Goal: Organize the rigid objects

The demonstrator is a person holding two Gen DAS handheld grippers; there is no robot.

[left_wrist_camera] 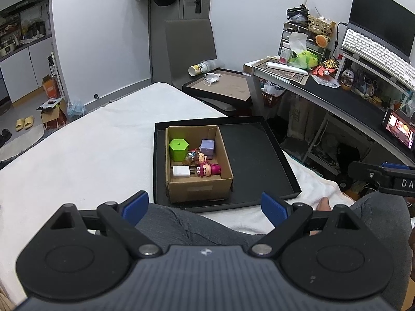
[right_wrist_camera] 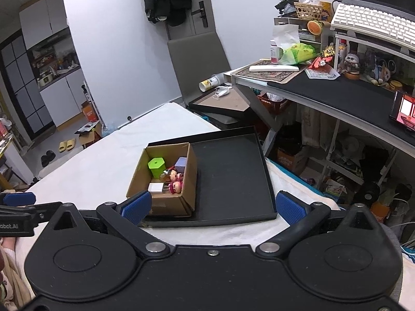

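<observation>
Hovering wide-jawed and empty at lower frame, left gripper [left_wrist_camera: 205,204] and right gripper [right_wrist_camera: 211,207] face the cardboard box [left_wrist_camera: 198,185] mid-frame in the black tray [left_wrist_camera: 255,153].

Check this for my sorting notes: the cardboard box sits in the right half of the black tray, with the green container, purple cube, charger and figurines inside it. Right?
Not quite. The cardboard box sits in the left half of the black tray; the right half is bare. The left wrist view shows it. The green container, purple cube, charger and figurines are inside.
</observation>
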